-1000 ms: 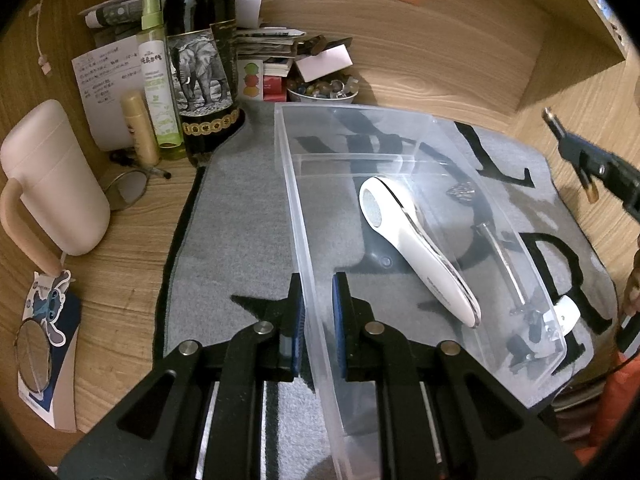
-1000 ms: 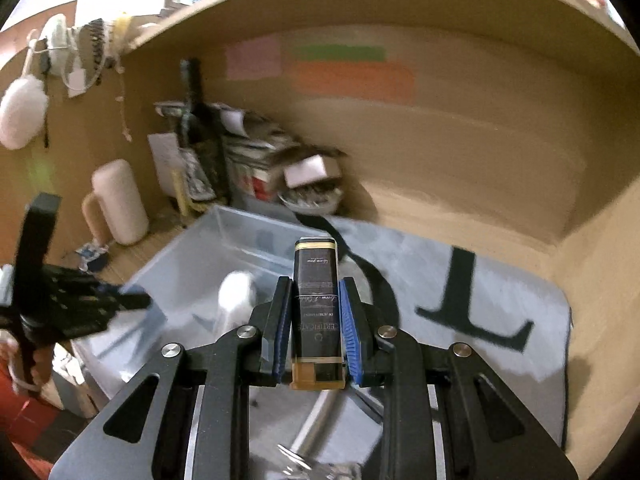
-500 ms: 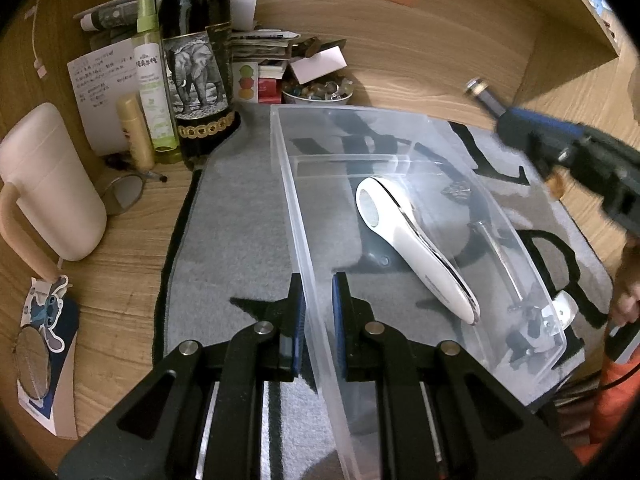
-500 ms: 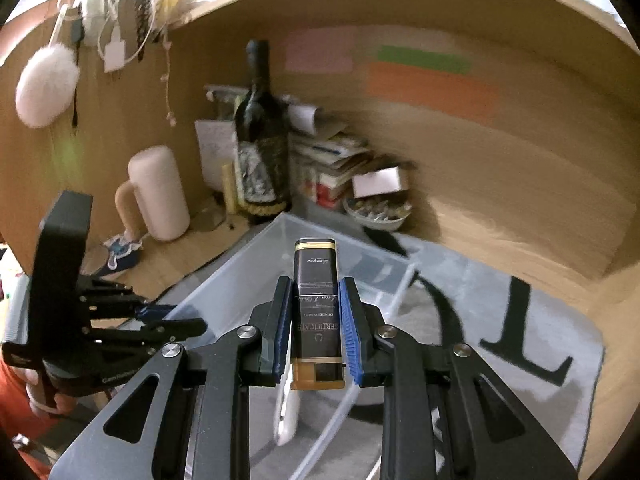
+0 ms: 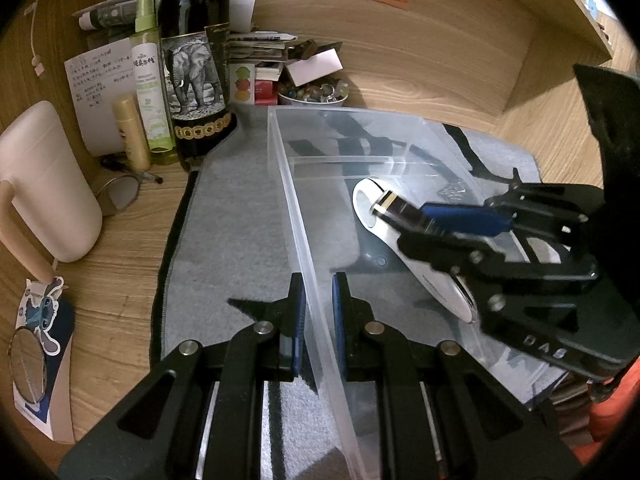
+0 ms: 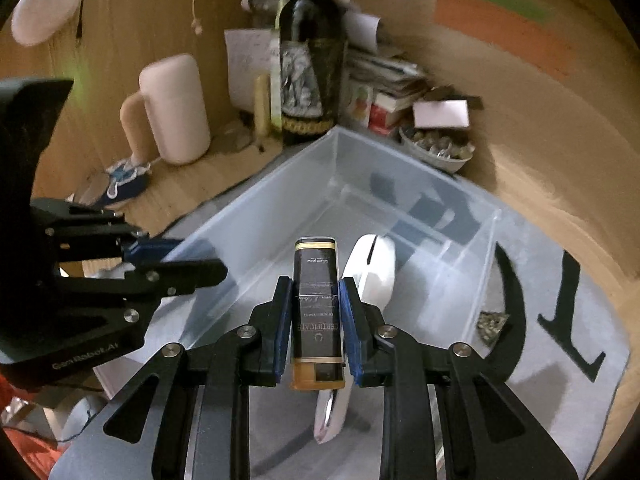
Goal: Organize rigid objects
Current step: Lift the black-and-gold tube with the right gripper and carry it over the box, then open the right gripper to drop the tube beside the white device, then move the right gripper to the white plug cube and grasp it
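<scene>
A clear plastic bin [image 5: 288, 184] [image 6: 256, 200] sits on a grey mat with black letters. My left gripper [image 5: 318, 308] is shut on the bin's near side wall, one pad on each face. My right gripper [image 6: 314, 312] is shut on a small black box with gold ends [image 6: 316, 300], held over the inside of the bin. The left wrist view shows that box [image 5: 394, 208] hanging above a white handheld device [image 5: 440, 284] that lies on the bin floor. The same white device [image 6: 374, 268] shows behind the box in the right wrist view.
A dark wine bottle [image 5: 196, 64], a green spray bottle [image 5: 150, 80], a cream jug [image 5: 44, 184], stacked papers and a bowl of small items [image 5: 312, 94] crowd the back left corner. A small grey crumpled object [image 6: 490, 326] lies on the mat by the bin.
My right gripper has come in from the right and lowered, carrying the black box over the bin. The left gripper has stayed clamped on the bin wall.
</scene>
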`<state>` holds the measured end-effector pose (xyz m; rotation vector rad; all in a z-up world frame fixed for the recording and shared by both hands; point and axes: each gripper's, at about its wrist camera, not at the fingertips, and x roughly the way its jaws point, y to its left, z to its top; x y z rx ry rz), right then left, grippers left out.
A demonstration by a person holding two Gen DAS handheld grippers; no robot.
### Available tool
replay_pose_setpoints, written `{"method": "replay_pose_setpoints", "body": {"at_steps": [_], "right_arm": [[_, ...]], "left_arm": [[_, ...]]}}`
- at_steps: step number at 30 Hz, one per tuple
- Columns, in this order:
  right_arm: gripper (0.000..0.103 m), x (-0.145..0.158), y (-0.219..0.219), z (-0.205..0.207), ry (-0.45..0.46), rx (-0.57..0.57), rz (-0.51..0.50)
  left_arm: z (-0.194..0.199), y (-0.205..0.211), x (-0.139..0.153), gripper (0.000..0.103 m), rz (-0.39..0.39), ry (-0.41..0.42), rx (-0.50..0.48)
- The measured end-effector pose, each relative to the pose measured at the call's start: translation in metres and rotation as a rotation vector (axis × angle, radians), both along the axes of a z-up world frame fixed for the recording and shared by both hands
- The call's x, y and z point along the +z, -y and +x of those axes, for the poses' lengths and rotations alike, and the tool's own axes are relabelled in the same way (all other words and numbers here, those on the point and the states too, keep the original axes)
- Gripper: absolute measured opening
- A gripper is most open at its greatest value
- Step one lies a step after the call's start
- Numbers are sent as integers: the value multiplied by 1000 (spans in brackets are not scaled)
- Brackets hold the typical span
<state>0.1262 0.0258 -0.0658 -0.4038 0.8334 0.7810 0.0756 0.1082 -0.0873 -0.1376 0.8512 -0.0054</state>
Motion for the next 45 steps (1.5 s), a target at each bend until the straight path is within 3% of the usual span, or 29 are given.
{"method": "replay_pose_setpoints", "body": {"at_steps": [12,16,23,28,31,38,45], "right_arm": [[24,-3,-2,2,-31,-5,-25],[40,2,3,1,-8,-17,-4],[57,20,17,-1,48,-51,39],[63,34,32,-4,92,-82,65],[74,43,46,-5,118,-111,89],[76,58,81,-9,169,-181,119],[77,51,125,-20,197,-274,87]], "left_arm": [[0,0,0,12,0,0,0],[0,0,0,12,1,-1,0],[0,-1,0,12,2,-1,-1],[0,-1,0,12,9,-4,0],[0,-1,0,13,13,-6,2],[-1,2,3,12,30,-4,3],[-2,4,4,12,40,-10,13]]}}
